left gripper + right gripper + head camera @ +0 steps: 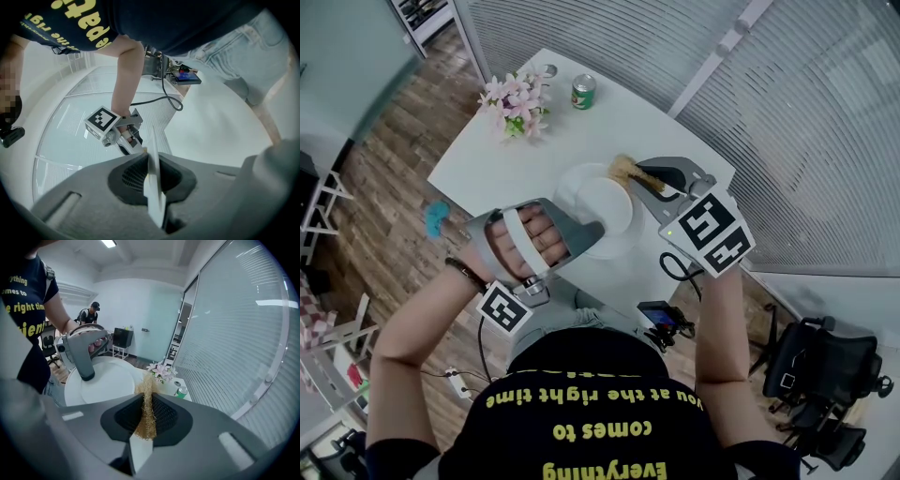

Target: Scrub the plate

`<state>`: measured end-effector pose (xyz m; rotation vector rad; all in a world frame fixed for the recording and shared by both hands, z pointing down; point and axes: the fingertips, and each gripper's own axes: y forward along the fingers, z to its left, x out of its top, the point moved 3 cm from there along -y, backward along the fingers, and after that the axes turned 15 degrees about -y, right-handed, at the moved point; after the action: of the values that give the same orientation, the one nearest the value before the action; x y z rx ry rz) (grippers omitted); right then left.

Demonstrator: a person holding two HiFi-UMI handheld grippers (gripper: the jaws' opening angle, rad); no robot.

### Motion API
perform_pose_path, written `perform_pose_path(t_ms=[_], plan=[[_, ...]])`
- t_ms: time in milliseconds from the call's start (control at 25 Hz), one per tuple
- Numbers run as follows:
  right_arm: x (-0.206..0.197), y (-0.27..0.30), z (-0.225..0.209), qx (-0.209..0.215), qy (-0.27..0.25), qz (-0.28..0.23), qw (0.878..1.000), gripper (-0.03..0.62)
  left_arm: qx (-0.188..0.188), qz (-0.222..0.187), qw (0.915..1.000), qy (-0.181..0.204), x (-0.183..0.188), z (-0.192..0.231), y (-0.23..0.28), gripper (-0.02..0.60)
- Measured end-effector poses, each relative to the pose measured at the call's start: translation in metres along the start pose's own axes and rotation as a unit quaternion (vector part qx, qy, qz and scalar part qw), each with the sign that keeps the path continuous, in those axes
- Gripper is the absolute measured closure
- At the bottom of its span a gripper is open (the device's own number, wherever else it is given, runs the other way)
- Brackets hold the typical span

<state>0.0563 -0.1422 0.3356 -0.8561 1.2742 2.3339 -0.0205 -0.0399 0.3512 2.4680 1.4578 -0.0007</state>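
White plate [609, 208] pinched in your left gripper [589, 234], tan fibrous scrubber [625, 170] in your right gripper [641, 179] (shirt [581, 412] reads "at the right time").

Left gripper [591, 232]: jaws clamped on the plate [609, 208] at its near-left rim, which stands edge-on between the pads. The left hand [530, 242] is inside the handle frame, and the bare forearm is bent in from the plate's near-left side. Right gripper [639, 176]: at the plate's far-right rim, jaws closed on a fibrous scrubber [624, 168] and tilted downward. Its marker cube is uppermost, and the right forearm [719, 319] extends from the plate's near-right side.
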Motion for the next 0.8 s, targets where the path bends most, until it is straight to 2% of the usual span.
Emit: perform_pose_path(t_ms=[280,480,800], plan=[[0.023,0.000,0.009,0.017,-0.027,-0.025,0.999,0.543,-0.004,-0.001,1.0000,-0.001,-0.001,-0.003,0.001,0.561],[0.052,0.003,0.028,0.049,-0.066,-0.050,0.995,0.543,-0.006,-0.002,1.0000,0.002,0.000,-0.002,0.002,0.561],[0.091,0.002,0.051,0.074,-0.131,-0.062,0.987,0.543,-0.007,-0.008,0.9999,0.006,0.006,0.000,0.004,0.561]])
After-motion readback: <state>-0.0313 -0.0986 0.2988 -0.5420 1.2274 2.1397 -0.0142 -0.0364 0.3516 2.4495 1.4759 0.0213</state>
